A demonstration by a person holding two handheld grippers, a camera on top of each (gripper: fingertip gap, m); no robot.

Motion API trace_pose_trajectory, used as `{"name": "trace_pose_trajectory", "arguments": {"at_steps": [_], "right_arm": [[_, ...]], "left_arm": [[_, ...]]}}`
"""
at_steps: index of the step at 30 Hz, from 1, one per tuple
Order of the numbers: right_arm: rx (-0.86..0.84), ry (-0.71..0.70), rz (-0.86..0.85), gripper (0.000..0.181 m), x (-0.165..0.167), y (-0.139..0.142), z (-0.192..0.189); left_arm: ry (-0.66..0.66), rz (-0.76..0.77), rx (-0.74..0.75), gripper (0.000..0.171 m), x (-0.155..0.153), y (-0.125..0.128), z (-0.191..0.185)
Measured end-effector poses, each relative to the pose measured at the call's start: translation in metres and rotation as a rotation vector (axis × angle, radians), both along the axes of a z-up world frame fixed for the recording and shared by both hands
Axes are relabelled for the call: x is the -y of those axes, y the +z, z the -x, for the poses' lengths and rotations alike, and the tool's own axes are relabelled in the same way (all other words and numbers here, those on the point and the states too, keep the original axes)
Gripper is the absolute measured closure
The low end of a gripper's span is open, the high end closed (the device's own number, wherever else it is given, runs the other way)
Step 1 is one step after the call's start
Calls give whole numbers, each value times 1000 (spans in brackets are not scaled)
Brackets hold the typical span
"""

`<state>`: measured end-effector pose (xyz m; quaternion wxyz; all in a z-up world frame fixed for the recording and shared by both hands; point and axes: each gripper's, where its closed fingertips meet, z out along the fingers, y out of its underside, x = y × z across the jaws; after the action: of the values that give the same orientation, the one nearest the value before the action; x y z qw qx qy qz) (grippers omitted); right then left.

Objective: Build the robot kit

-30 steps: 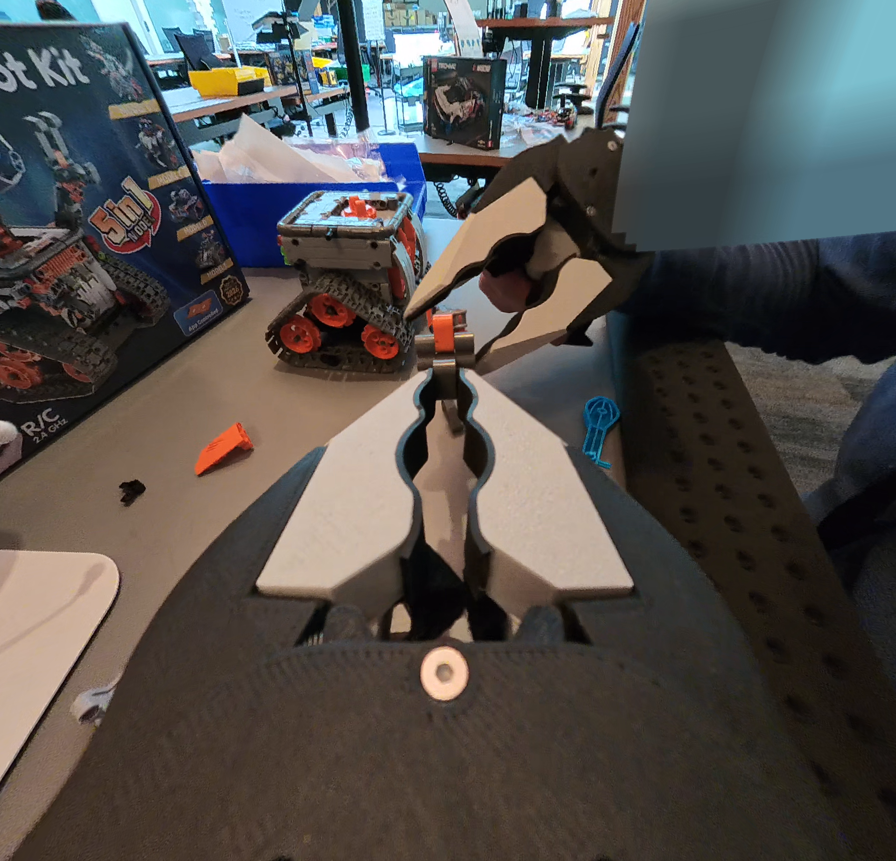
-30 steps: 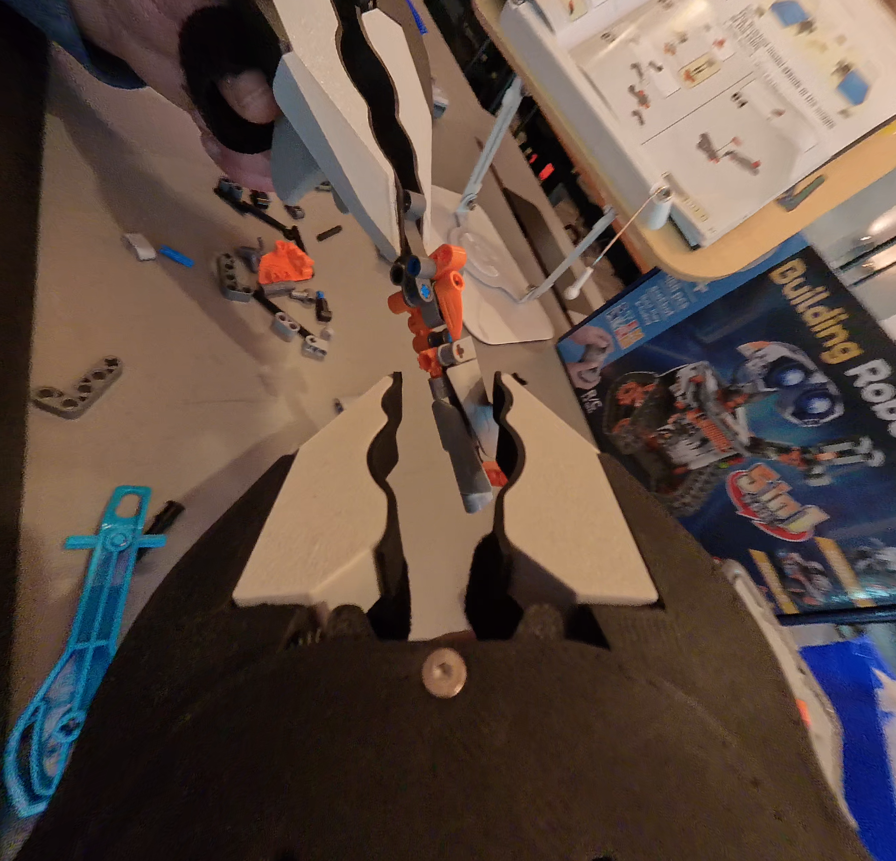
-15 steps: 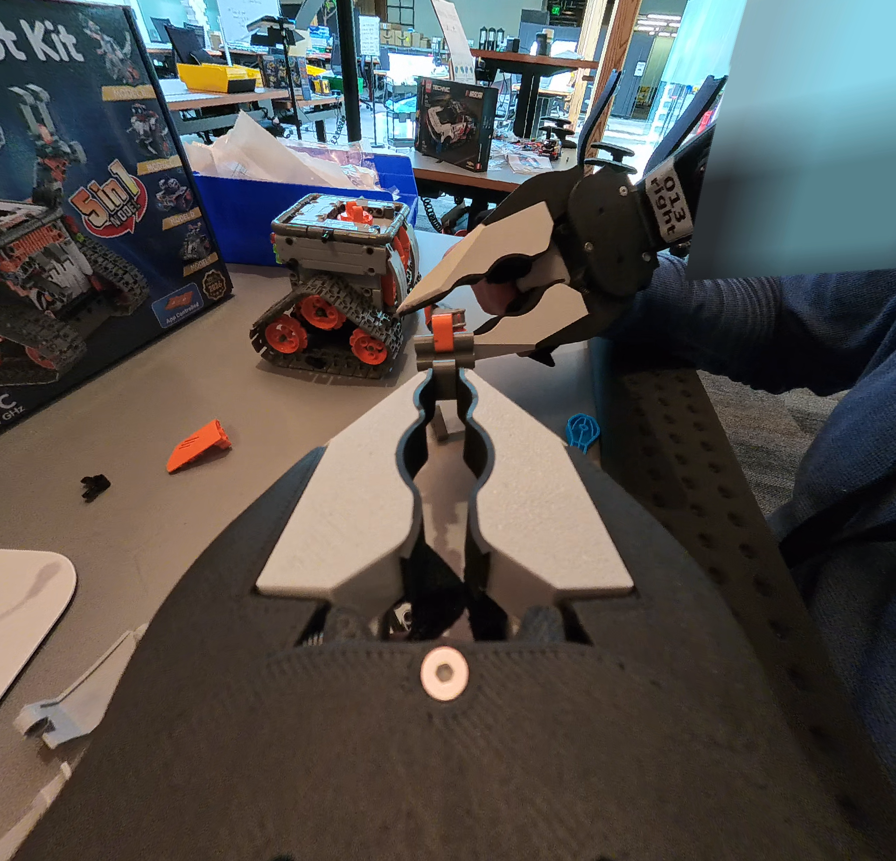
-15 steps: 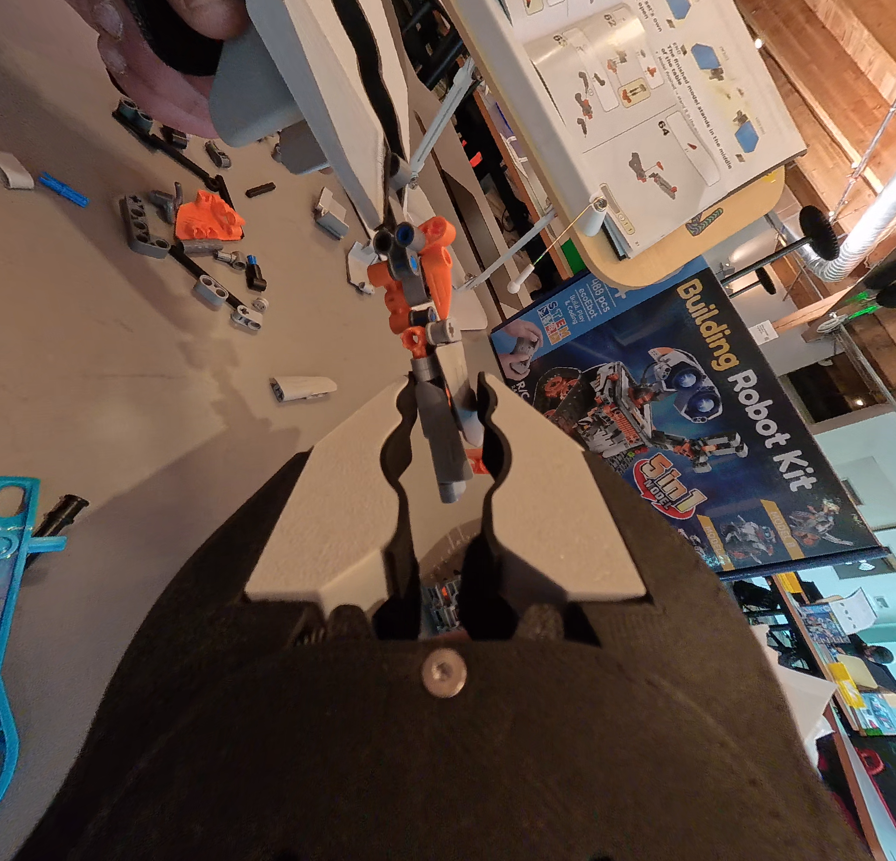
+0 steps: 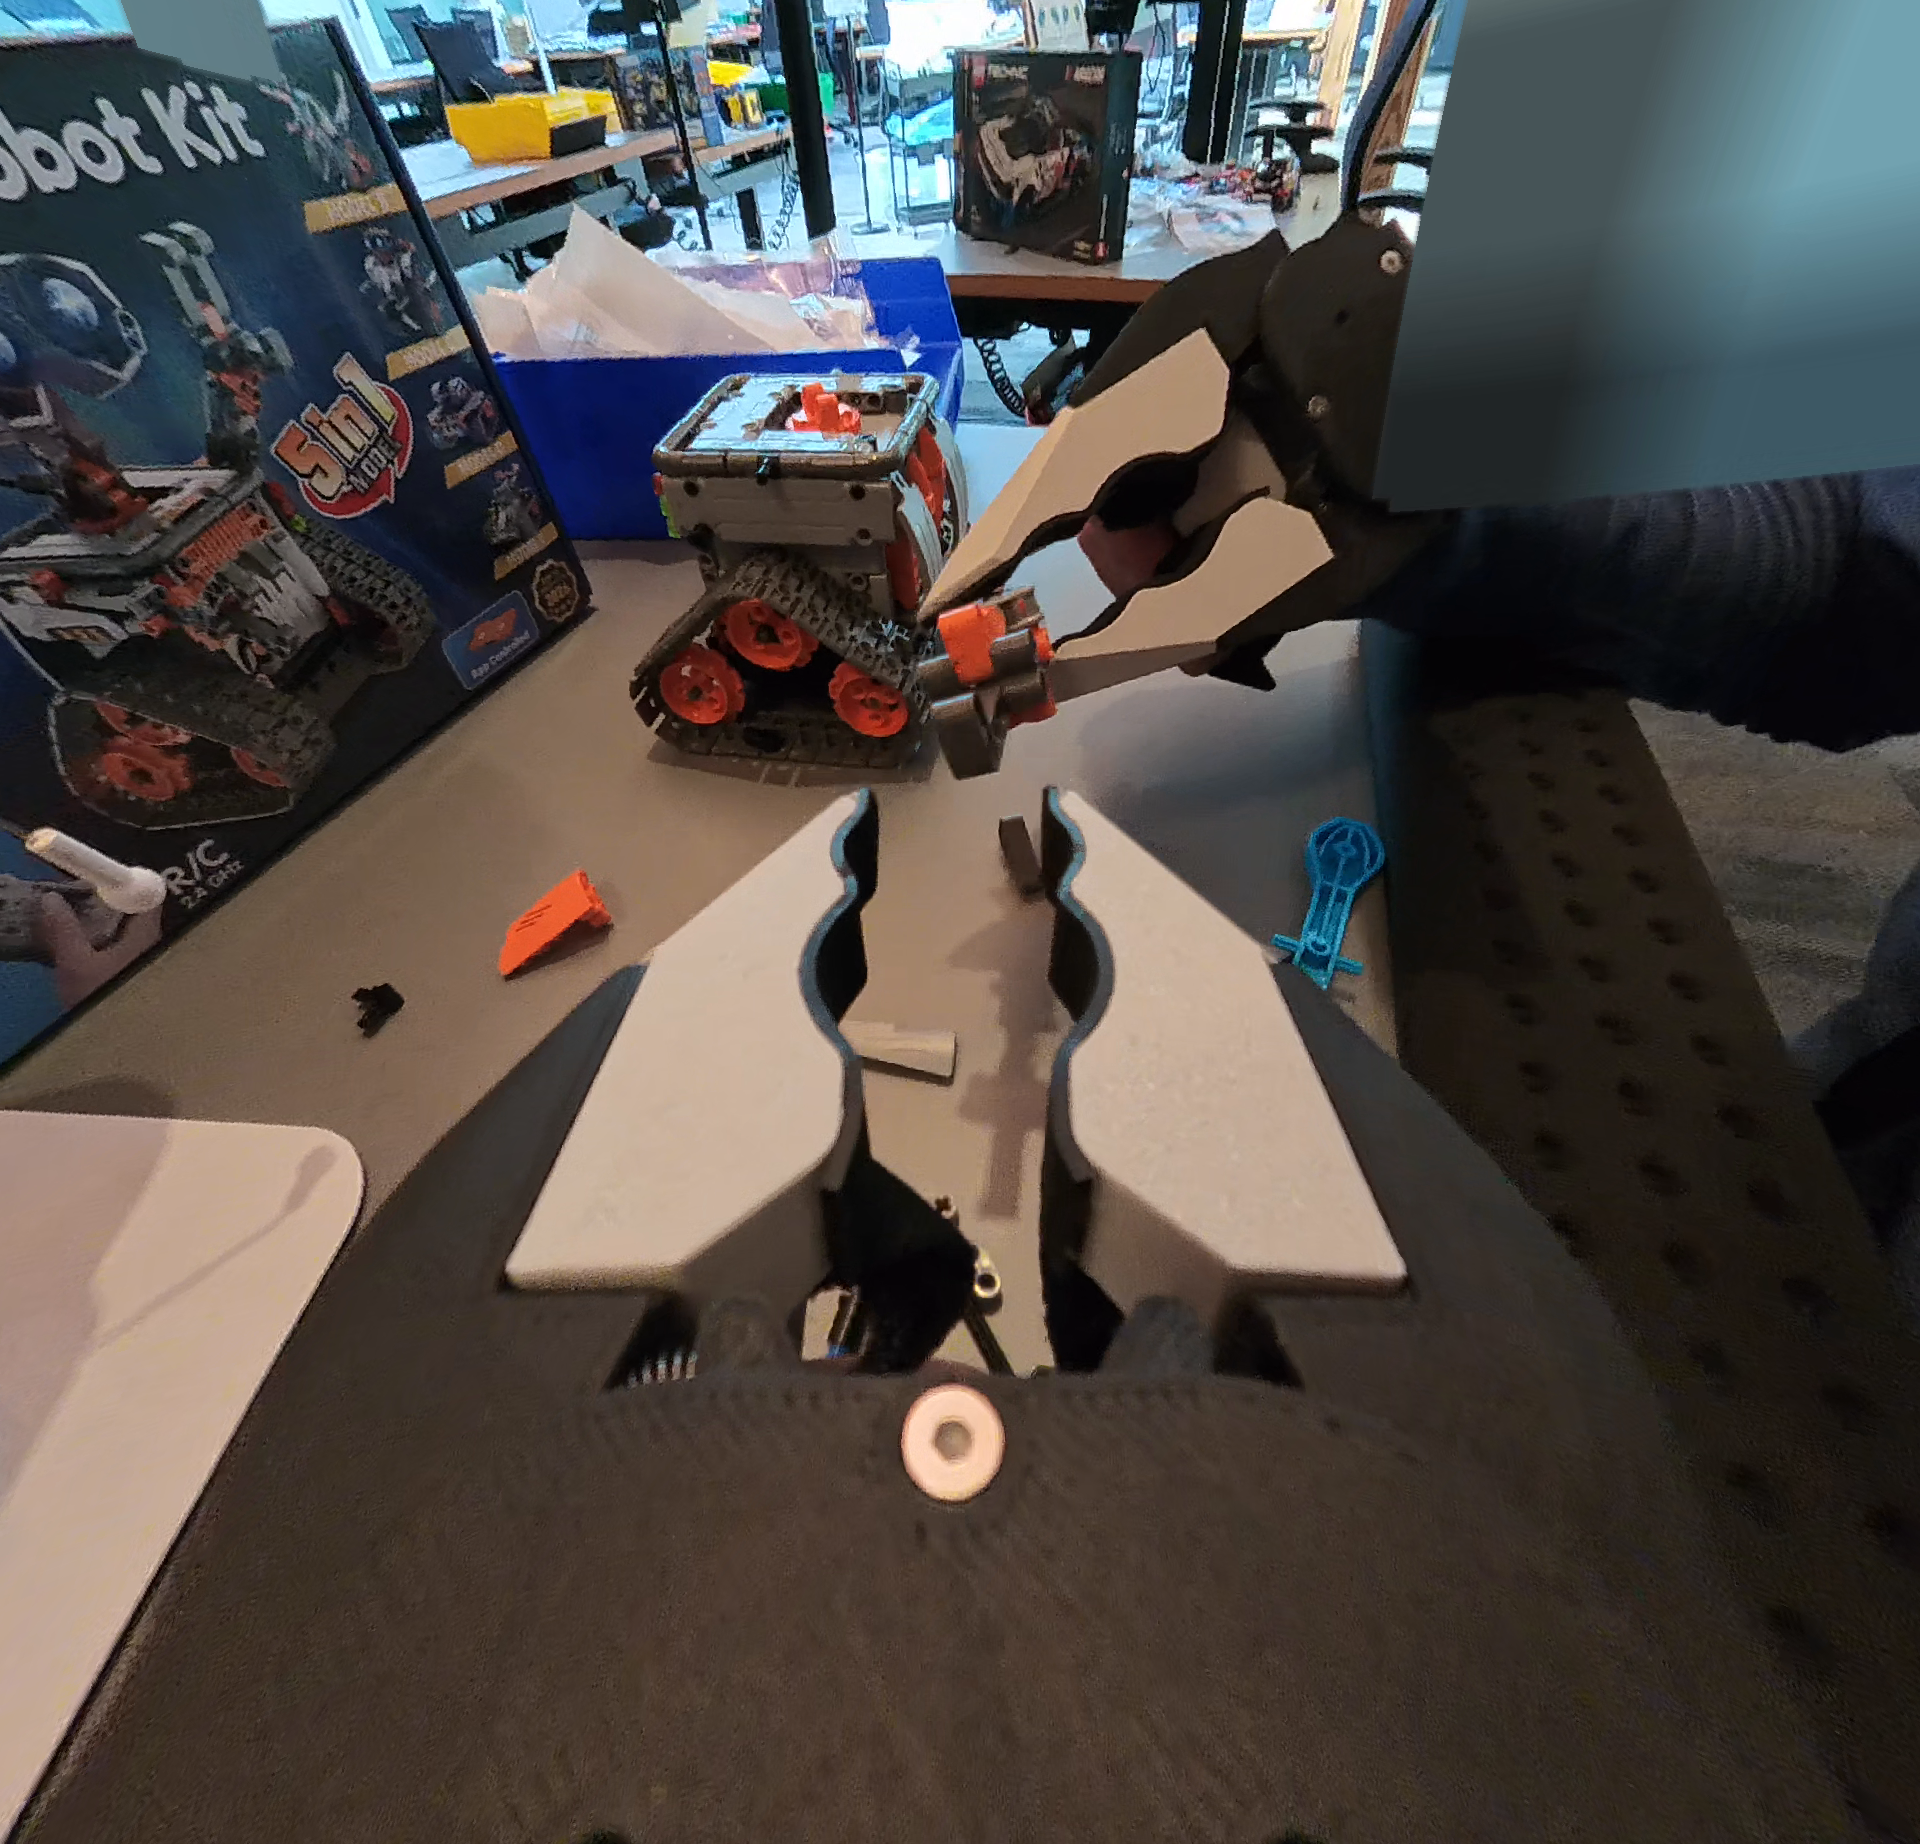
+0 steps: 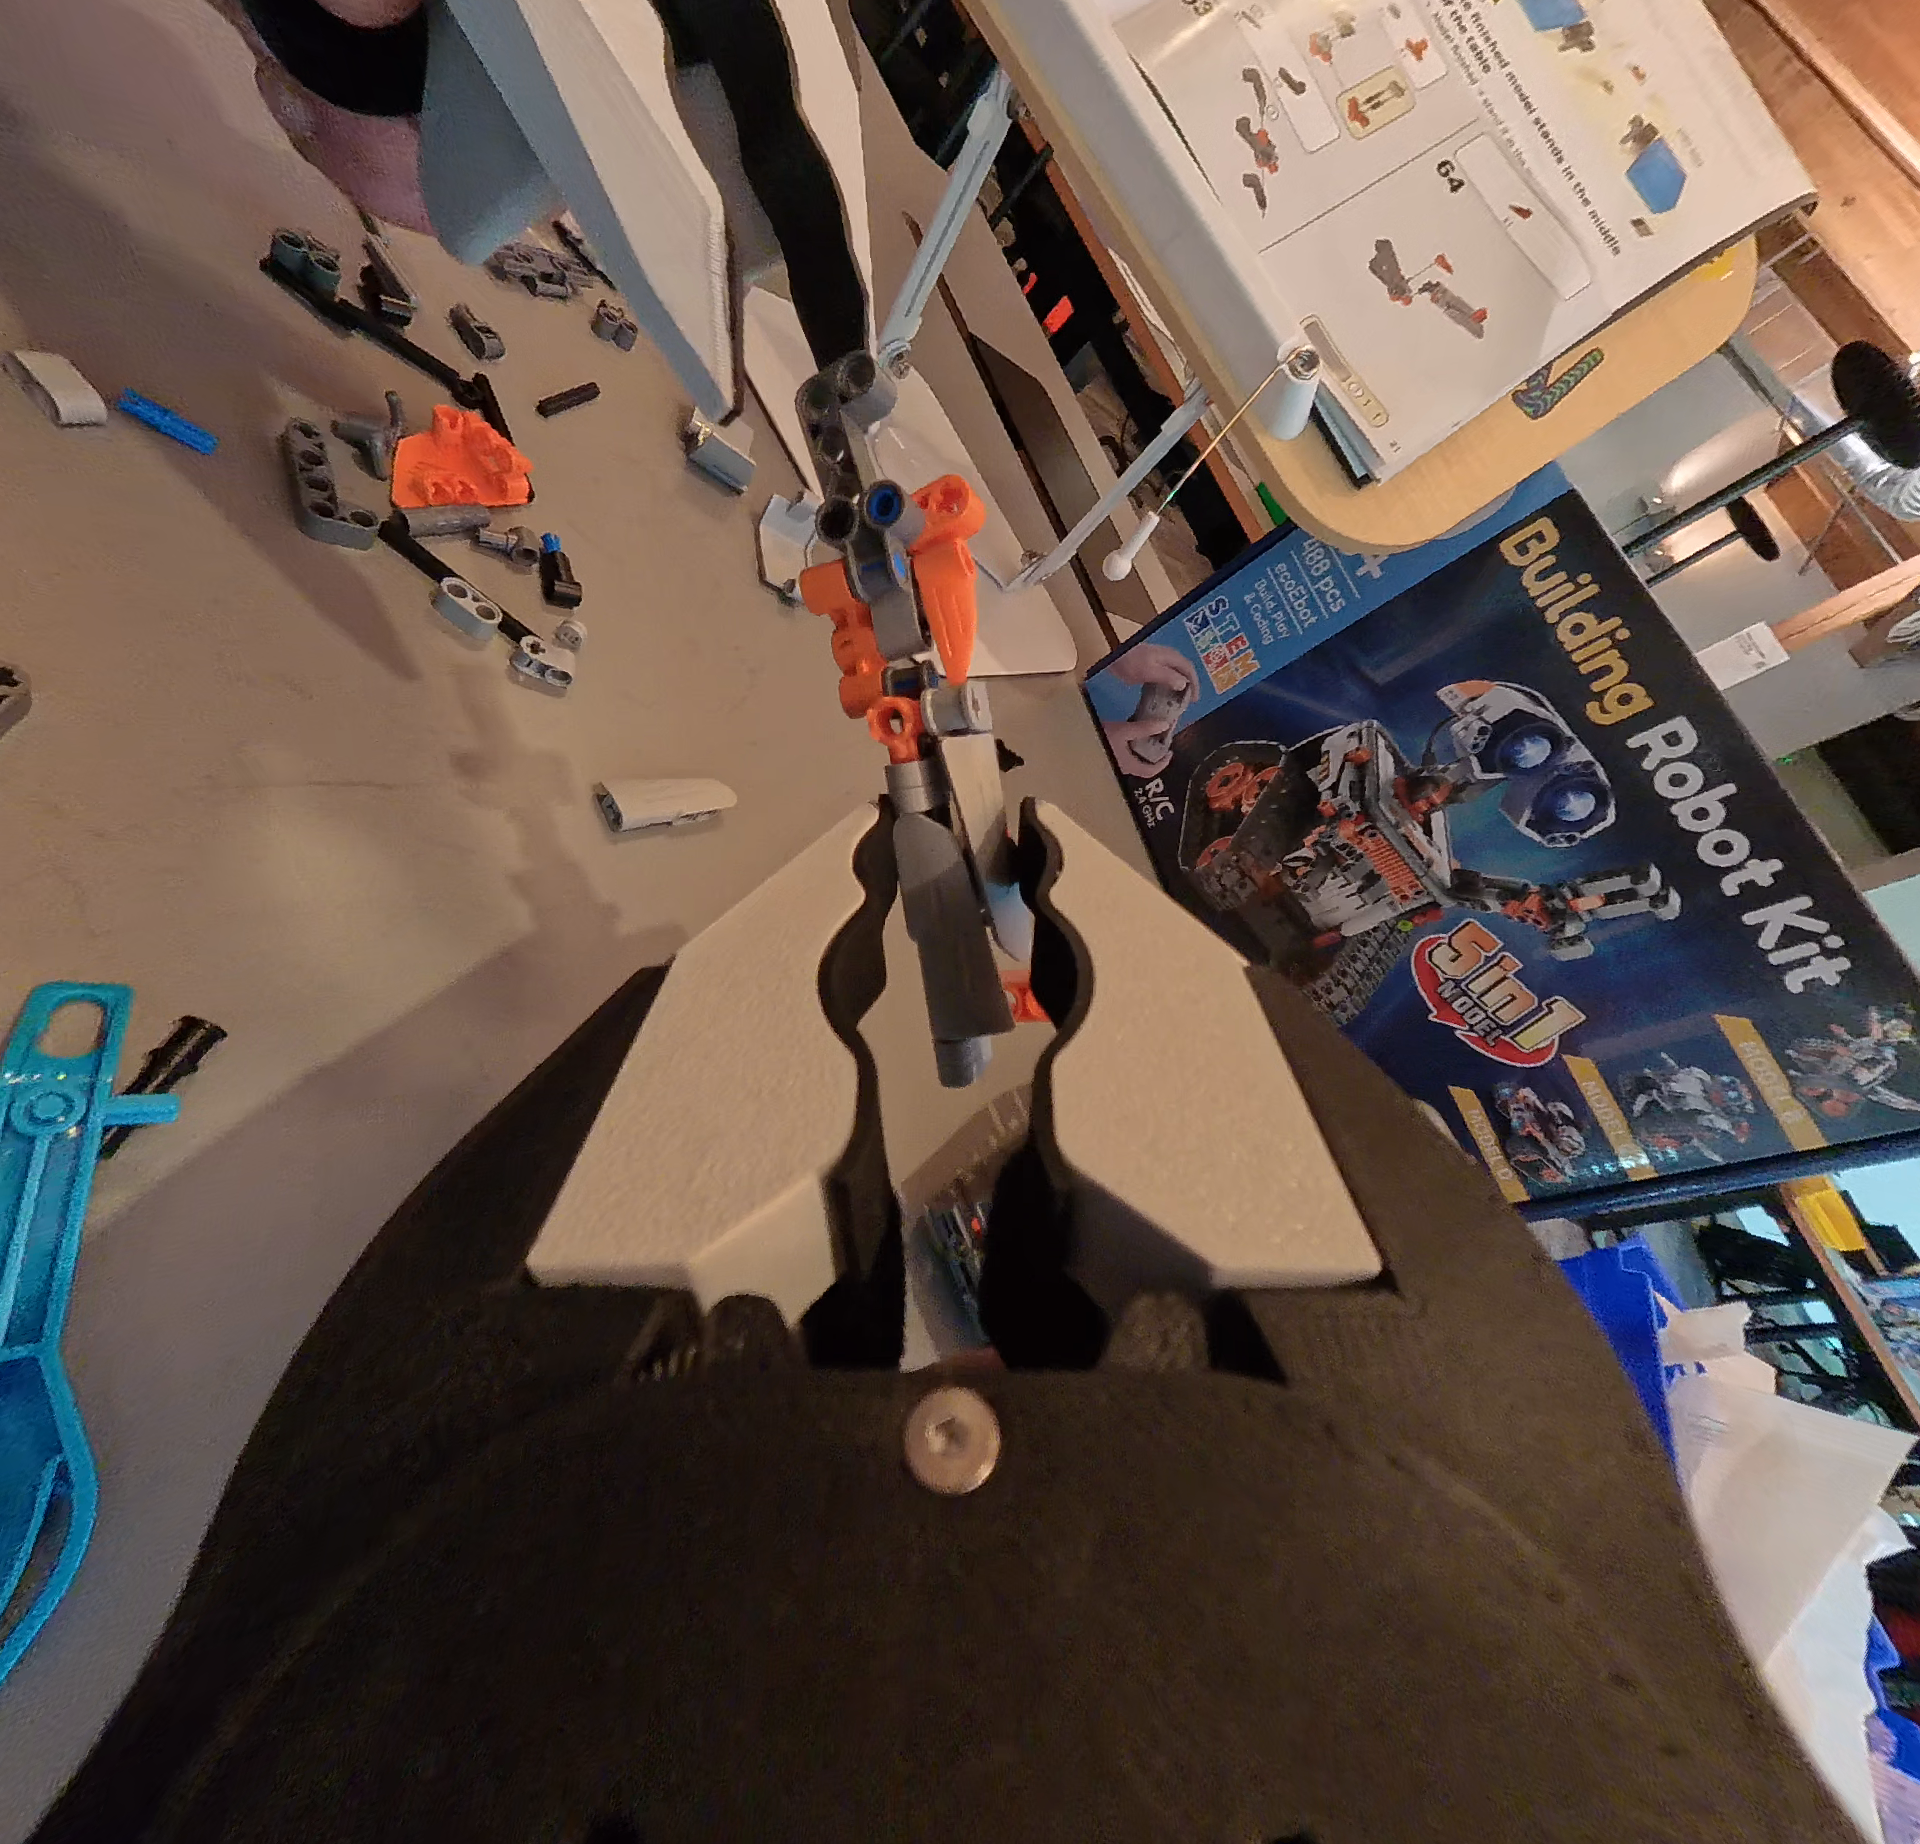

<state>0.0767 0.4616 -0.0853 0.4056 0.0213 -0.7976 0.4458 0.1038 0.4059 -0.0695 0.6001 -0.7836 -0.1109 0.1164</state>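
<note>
Left gripper (image 5: 956, 828): jaws parted, nothing between them, poised above the surface (image 5: 436, 859). Right gripper (image 6: 951, 823): jaws clamped on the grey end of an orange-and-grey brick assembly (image 6: 899, 631), held clear of the surface.

Landmark: tracked vehicle (image 5: 800, 568), standing on the surface.
- The assembly (image 5: 987, 672) hangs just right of the vehicle, close beside its track, with the left gripper below it in the left wrist view.
- An orange wedge (image 5: 551, 921) and a small black piece (image 5: 376, 1005) lie in front-left of the vehicle.
- A kit box (image 5: 208, 506) stands left of the vehicle.
- A blue tool (image 5: 1330, 901) lies front-right of the vehicle.
- A blue bin (image 5: 727, 412) sits behind the vehicle.
</note>
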Motion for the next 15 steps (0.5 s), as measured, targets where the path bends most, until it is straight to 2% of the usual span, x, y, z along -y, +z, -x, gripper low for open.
{"name": "trace_pose_trajectory", "arguments": {"at_steps": [4, 15], "right_arm": [[64, 28, 22, 160, 2, -2, -4], [106, 44, -18, 161, 2, -16, -4]], "left_arm": [[29, 33, -50, 143, 4, 0, 5], [-8, 100, -69, 148, -1, -12, 0]]}}
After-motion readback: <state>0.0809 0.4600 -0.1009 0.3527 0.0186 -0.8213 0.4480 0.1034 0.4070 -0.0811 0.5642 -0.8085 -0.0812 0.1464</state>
